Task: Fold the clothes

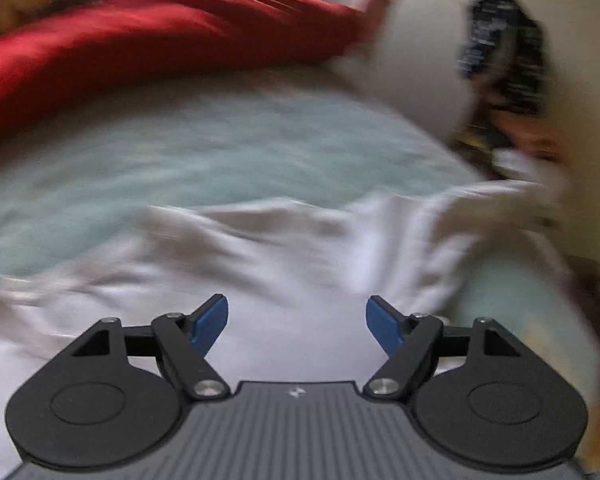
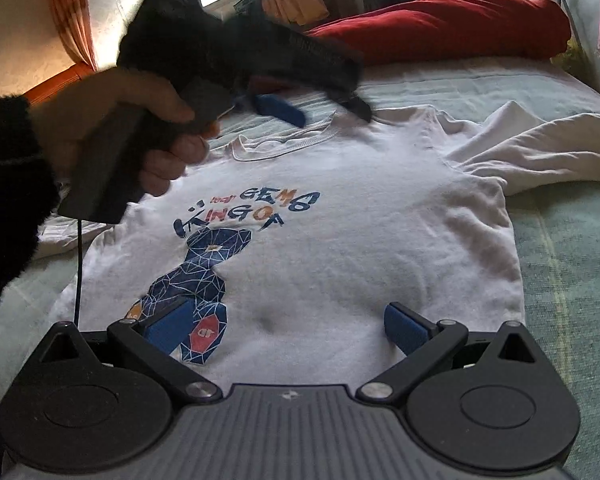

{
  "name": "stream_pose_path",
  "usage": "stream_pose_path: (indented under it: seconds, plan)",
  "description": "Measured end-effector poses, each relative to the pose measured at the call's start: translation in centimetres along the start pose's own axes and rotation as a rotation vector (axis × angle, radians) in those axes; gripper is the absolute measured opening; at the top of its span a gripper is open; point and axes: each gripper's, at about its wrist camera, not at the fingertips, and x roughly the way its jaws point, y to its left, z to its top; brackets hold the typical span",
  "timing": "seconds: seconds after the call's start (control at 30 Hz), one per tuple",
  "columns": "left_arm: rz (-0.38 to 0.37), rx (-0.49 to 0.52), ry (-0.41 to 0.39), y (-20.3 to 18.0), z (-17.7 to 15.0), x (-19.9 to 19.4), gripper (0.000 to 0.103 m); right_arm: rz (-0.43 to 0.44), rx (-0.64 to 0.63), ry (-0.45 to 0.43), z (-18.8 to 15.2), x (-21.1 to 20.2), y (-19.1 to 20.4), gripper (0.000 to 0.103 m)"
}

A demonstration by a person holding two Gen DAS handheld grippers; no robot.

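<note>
- We see a bed (image 2: 560,240) under a pale green cover filling most of both views, and we use it as our landmark throughout.
- A white T-shirt (image 2: 340,220) lies spread face up across the middle of the bed, its collar toward the head of the bed and its hem nearest the right wrist camera. One sleeve trails off toward the bed's right side in loose folds. In the left wrist view the same shirt (image 1: 280,280) is only a motion-blurred white mass.
- A red pillow (image 2: 452,24) rests at the head of the bed, beyond the shirt's collar; it shows in the left wrist view (image 1: 140,52) too.
- A person's hand (image 2: 112,120), in a dark fuzzy sleeve, grips the handle of the left hand-held gripper (image 2: 324,108) above the bed's left part. It is blurred there, its tips just beside the shirt's collar; whether they touch the fabric we cannot tell.
- In its own camera the left hand-held gripper (image 1: 296,322) has its blue pads well apart, with nothing between them, over the shirt.
- The right hand-held gripper (image 2: 288,324) hovers at the foot end of the bed over the shirt's lower part, jaws spread wide and gripping nothing.
- The shirt's print (image 2: 220,264) is a blue faceted figure under lettering, left of the shirt's centre.
</note>
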Motion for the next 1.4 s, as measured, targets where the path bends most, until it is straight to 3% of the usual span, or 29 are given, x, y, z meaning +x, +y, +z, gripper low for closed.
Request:
stream_pose_path:
  seconds: [0.13,0.33,0.43,0.57,0.83,0.93,1.03,1.13,1.3,1.4]
  plan:
    - [0.035,-0.007,0.032,0.1,1.0,4.2,0.076,0.000,-0.004,0.003,0.0,0.1,0.0,0.103]
    - [0.132,-0.076,-0.071,3.2,3.2,7.8,0.076,0.030,0.014,0.004,0.2,0.1,-0.7,0.103]
    - [0.141,-0.098,-0.087,3.4,3.7,7.8,0.076,0.040,0.011,0.004,0.2,0.0,-0.9,0.103]
    - [0.195,-0.061,-0.071,1.9,3.9,4.9,0.075,0.053,0.026,0.000,0.3,-0.3,-1.1,0.103]
    - [0.287,0.049,-0.063,-1.0,1.8,-8.8,0.080,0.116,0.108,-0.030,1.4,-2.5,-1.6,0.103]
    - [0.329,0.039,-0.034,-1.5,-1.2,-13.5,0.080,0.129,0.085,-0.073,1.6,-3.9,-1.0,0.103]
    - [0.324,0.020,-0.015,-1.5,-5.3,-15.7,0.081,0.127,0.071,-0.084,1.5,-4.4,-0.4,0.103]
    - [0.349,0.024,-0.005,-1.7,-10.7,-16.1,0.081,0.083,0.045,-0.064,0.7,-4.6,0.5,0.103]
    - [0.423,0.149,-0.012,-3.7,-19.8,-15.3,0.081,-0.038,-0.019,-0.070,-3.4,-6.2,3.0,0.103]
    - [0.427,0.157,-0.038,-4.5,-23.7,-15.4,0.081,-0.044,-0.063,-0.052,-5.6,-6.9,4.5,0.103]
